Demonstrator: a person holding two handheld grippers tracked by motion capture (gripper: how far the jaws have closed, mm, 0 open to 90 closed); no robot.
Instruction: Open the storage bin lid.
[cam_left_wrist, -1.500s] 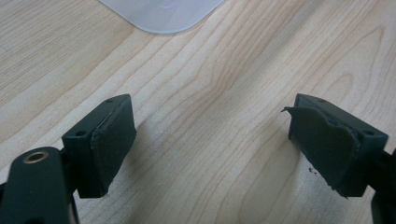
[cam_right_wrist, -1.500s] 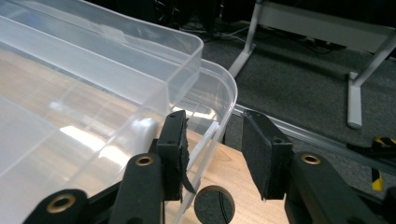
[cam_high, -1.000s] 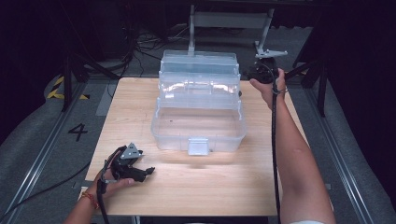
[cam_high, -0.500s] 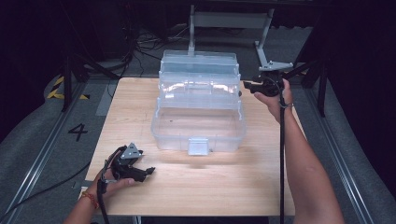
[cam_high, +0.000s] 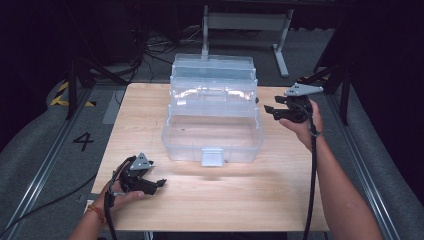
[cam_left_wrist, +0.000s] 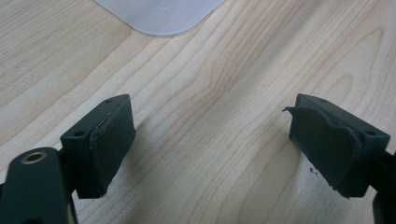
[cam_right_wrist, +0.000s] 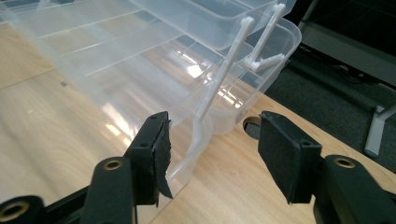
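Clear tiered box (cam_high: 212, 117) open, mid-table, apparently empty

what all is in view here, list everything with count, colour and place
clear plastic tiered storage box: 1, transparent, middle of the table toward its far edge, trays fanned open, pale latch at the front
white plastic hinge arms: 2 visible, translucent white, on the box's end nearest the right gripper
light wooden table: 1, pale wood grain, under everything
metal stand: 1, grey, on the floor beyond the table
painted number 4: 1, black, on the grey floor left of the table
left gripper: 1, black, near left of the table, jaws open
right gripper: 1, black, held beside the box's right end, jaws open
forearms: 2, entering from the bottom edge
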